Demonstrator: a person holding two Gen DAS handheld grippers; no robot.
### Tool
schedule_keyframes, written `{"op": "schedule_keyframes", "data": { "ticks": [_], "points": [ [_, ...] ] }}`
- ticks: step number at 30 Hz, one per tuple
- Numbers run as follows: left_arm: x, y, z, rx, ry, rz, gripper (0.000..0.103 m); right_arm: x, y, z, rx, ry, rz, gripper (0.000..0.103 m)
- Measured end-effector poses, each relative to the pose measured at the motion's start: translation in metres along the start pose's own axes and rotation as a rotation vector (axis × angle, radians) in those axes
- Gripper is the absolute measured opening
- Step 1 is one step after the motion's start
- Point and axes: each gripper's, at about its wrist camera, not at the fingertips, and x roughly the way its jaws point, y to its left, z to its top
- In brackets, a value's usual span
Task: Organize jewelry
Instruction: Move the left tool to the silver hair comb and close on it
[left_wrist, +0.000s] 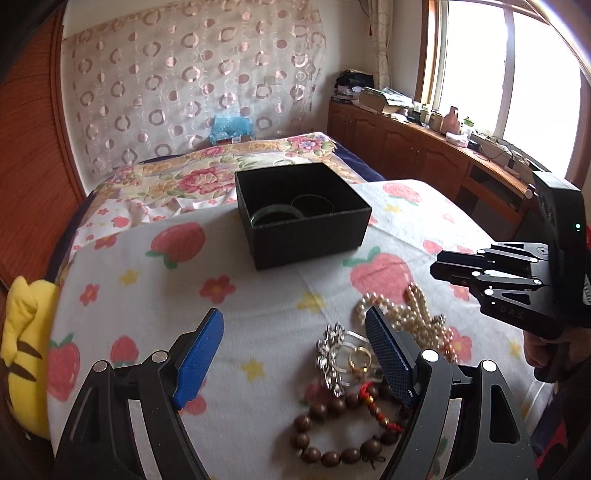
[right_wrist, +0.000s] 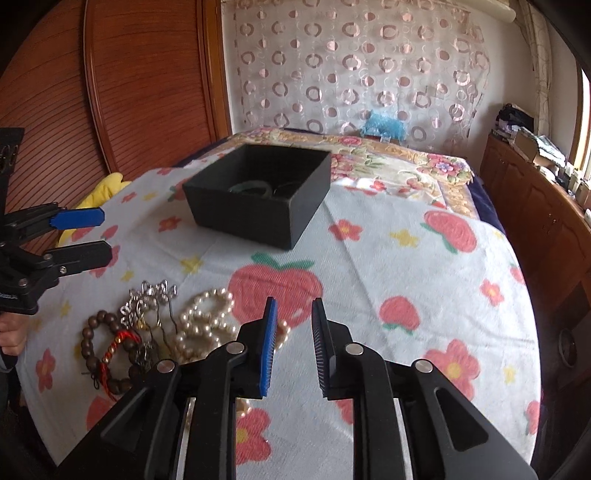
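A black open box stands on the strawberry-print cloth, with a green bangle and a dark bangle inside. A jewelry pile lies nearer: a pearl strand, a silver flower piece, a gold ring, a brown bead bracelet with red cord. My left gripper is open and empty, its right finger over the pile. My right gripper is open a little and empty, just right of the pearls. The box lies ahead of it.
A yellow plush toy lies at the cloth's left edge. A floral quilt lies behind the box. Wooden cabinets with clutter run along the right under a window. A wooden headboard stands at the left.
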Motion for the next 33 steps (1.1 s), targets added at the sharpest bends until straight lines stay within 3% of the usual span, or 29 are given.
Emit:
{"op": "schedule_keyframes", "data": {
  "ticks": [9,20,23,28,33],
  "points": [
    [-0.01,0.004,-0.025,-0.034,0.01,0.0,0.076,0.026,0.008,-0.006,-0.033,0.09,-0.015,0.021],
    [-0.001,0.005,-0.033,-0.045,0.049,-0.049,0.075,0.032,0.009,0.0,-0.036,0.091,-0.028,0.017],
    [0.014,0.004,-0.03,-0.063,0.096,-0.082,0.063,0.032,0.008,0.0,-0.033,0.09,-0.025,0.018],
    [0.029,0.0,-0.024,-0.066,0.137,-0.105,0.056,0.032,0.008,-0.001,-0.035,0.09,-0.026,0.018],
    [0.043,-0.006,-0.019,-0.069,0.174,-0.128,0.041,0.032,0.008,-0.001,-0.032,0.09,-0.023,0.018]
  ]
}}
